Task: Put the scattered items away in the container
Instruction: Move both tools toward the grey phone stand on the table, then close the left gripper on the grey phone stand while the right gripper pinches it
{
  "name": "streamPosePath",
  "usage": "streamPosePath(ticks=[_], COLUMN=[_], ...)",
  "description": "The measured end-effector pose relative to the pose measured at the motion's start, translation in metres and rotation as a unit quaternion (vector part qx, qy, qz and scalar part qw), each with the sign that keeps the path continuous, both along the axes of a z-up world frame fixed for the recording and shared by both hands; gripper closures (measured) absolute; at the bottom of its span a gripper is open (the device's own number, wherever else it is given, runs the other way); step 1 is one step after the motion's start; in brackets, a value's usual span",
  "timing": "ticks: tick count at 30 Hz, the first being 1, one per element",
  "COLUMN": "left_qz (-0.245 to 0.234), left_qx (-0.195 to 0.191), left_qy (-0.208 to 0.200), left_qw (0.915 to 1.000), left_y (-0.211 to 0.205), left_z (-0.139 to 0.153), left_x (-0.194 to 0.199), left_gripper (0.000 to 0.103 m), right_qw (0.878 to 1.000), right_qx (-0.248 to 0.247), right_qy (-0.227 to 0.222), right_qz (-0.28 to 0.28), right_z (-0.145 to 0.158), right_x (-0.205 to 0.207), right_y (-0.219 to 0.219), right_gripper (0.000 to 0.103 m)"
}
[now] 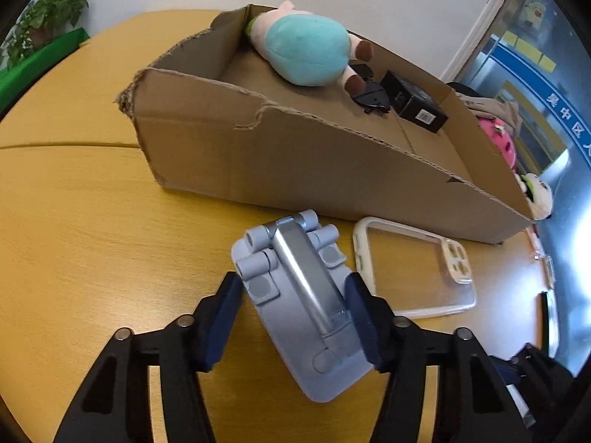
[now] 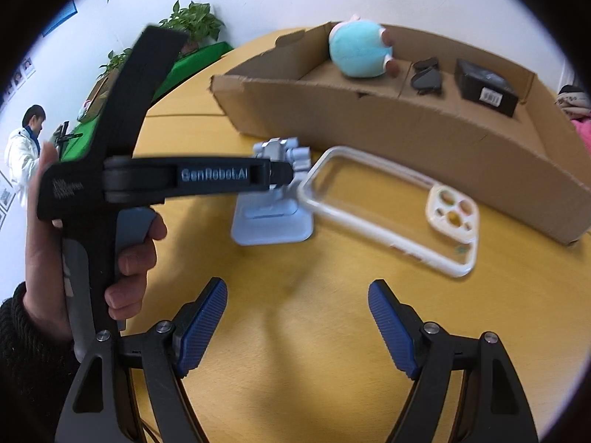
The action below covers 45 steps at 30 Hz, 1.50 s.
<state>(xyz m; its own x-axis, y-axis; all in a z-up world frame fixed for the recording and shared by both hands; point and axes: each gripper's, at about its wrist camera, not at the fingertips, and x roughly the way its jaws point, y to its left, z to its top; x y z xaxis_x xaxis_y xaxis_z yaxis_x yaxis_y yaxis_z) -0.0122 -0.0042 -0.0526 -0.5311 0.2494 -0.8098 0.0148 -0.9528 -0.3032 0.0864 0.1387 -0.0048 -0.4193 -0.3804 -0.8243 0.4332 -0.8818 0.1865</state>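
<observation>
A grey folding phone stand (image 1: 306,313) lies on the yellow table, and my left gripper (image 1: 293,284) is shut on it, a blue pad against each long side. To its right lies a clear phone case (image 1: 410,269) with a white rim. In the right wrist view the stand (image 2: 273,221) and the case (image 2: 391,203) sit in front of the cardboard box (image 2: 406,129). My right gripper (image 2: 297,288) hangs open over bare table, short of the case. The box (image 1: 295,158) holds a teal plush toy (image 1: 306,51), black sunglasses (image 1: 369,96) and a small black carton (image 1: 413,103).
A hand (image 2: 129,258) holds the left gripper's handle at the left of the right wrist view. Beyond the box's right end lie a pink item (image 1: 498,140) and a white plush (image 1: 539,195). Potted plants (image 1: 48,11) and a person in a white coat (image 2: 22,147) are far off.
</observation>
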Motion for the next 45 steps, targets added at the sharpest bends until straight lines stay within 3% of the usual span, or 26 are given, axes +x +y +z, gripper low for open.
streamPosePath(ticks=[7,16,23,25,30,32,37,41,42,44,45], left_qz=[-0.011,0.006,0.005,-0.002,-0.004,-0.004,-0.003,-0.001,0.002,-0.001,-0.002], left_qx=[0.011,0.019,0.026,0.016,0.019,0.015,0.008,0.001,0.000,0.018,0.025], left_qy=[-0.002,-0.017,-0.029,-0.030,-0.035,-0.036,-0.038,-0.033,-0.032,-0.046,-0.048], left_qw=[0.9999,0.9996,0.9992,0.9994,0.9992,0.9992,0.9993,0.9995,0.9995,0.9988,0.9986], left_y=[-0.007,-0.014,-0.013,-0.008,-0.008,-0.007,-0.005,-0.001,-0.001,-0.002,-0.003], left_z=[0.001,0.001,0.001,0.002,0.002,0.002,0.001,0.002,0.002,0.001,0.004], left_x=[0.013,0.039,0.040,0.040,0.039,0.040,0.040,0.042,0.042,0.042,0.043], left_gripper=[0.048,0.052,0.053,0.053,0.054,0.055,0.056,0.056,0.056,0.056,0.056], right_qw=[1.000,0.995,0.996,0.998,0.999,0.999,0.998,0.997,0.997,0.994,0.995], right_qx=[-0.014,-0.075,-0.086,-0.059,-0.044,-0.036,-0.052,-0.065,-0.071,-0.089,-0.082], right_qy=[-0.015,-0.045,0.001,0.019,0.028,0.032,0.030,0.037,0.040,0.056,0.064], right_qz=[0.007,0.039,0.007,-0.001,0.007,0.006,0.003,-0.002,-0.003,0.002,0.001], right_z=[-0.005,-0.015,-0.023,-0.023,-0.023,-0.023,-0.022,-0.020,-0.017,-0.009,-0.005], right_x=[0.003,0.005,-0.003,-0.003,-0.003,-0.001,0.004,0.007,0.009,0.012,0.013], right_y=[-0.002,-0.034,-0.048,-0.051,-0.051,-0.051,-0.043,-0.038,-0.036,-0.032,-0.033], right_gripper=[0.024,0.024,0.026,0.047,0.049,0.056,0.066,0.068,0.073,0.094,0.098])
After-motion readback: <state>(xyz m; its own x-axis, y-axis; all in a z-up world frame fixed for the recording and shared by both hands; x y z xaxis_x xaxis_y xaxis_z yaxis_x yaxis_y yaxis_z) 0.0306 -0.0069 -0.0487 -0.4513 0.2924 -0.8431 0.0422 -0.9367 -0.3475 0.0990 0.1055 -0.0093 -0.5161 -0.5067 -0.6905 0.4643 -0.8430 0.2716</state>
